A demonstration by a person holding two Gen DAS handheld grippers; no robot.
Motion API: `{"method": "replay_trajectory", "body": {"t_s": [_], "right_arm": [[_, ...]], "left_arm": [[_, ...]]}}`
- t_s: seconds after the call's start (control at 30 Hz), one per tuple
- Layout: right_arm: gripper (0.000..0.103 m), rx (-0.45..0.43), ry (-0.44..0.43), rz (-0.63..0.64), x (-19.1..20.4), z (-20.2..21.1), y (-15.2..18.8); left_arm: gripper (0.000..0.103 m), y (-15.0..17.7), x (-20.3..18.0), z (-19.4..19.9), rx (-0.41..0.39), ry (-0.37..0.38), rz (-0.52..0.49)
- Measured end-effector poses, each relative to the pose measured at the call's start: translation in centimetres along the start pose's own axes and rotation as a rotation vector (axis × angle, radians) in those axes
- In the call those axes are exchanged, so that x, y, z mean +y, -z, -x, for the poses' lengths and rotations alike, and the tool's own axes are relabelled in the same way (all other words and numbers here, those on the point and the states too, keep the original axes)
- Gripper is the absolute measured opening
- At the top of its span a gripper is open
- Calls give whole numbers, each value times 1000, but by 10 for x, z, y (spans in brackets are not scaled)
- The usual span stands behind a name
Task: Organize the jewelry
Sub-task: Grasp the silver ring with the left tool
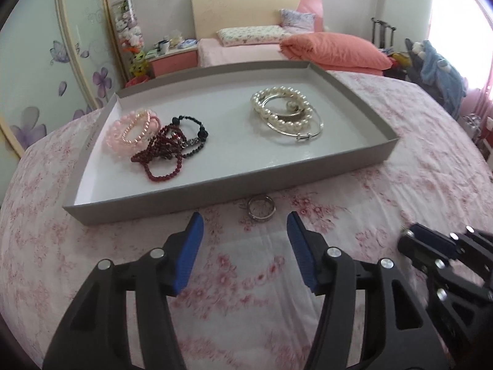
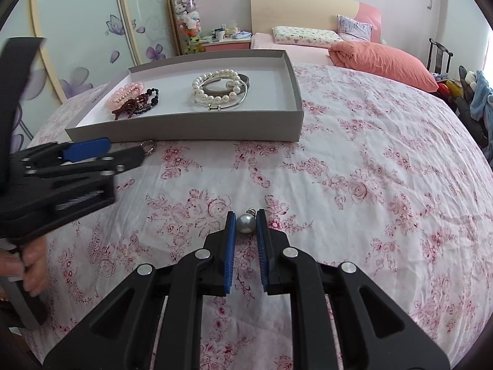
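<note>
Right wrist view: pearl pendant (image 2: 246, 224) pinched between right gripper (image 2: 246, 220) pads, metal loop pointing away toward grey tray (image 2: 185, 129) on floral bedspread (image 2: 354, 185); left gripper (image 1: 245, 223) parted, empty, behind silver ring (image 1: 261, 210); tray lettering unreadable.

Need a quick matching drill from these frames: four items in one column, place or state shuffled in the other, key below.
1. pearl bracelet
2. pink bracelet
3. silver ring
4. grey pearl bead

A. on the bedspread, in front of the tray
B. tray, left side
C. pinched in the right gripper
D. tray, right side

Pairs: 1-D, 2-B, 3-A, 4-C
</note>
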State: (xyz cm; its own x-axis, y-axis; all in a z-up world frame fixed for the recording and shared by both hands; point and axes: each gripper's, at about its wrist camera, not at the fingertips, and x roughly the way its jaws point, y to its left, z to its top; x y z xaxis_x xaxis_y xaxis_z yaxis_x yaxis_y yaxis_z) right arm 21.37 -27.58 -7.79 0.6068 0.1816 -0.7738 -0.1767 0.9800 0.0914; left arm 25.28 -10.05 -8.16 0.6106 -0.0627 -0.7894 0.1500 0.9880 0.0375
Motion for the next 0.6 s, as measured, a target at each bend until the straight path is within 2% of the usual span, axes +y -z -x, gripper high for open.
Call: {"method": "replay_trajectory", "body": {"t_s": [0.27, 0.43, 0.53, 0.6], "right_arm": [[15, 0, -4, -3, -2, 2, 2], [15, 0, -4, -2, -2, 2, 2], [15, 0, -3, -2, -2, 2, 2], [15, 0, -3, -2, -2, 2, 2]], "left_arm": [[54, -8, -5, -13, 12, -30, 50], [41, -10, -11, -13, 4, -38, 64], [24, -9, -12, -13, -6, -50, 68], [22, -9, -9, -12, -9, -38, 70]]}}
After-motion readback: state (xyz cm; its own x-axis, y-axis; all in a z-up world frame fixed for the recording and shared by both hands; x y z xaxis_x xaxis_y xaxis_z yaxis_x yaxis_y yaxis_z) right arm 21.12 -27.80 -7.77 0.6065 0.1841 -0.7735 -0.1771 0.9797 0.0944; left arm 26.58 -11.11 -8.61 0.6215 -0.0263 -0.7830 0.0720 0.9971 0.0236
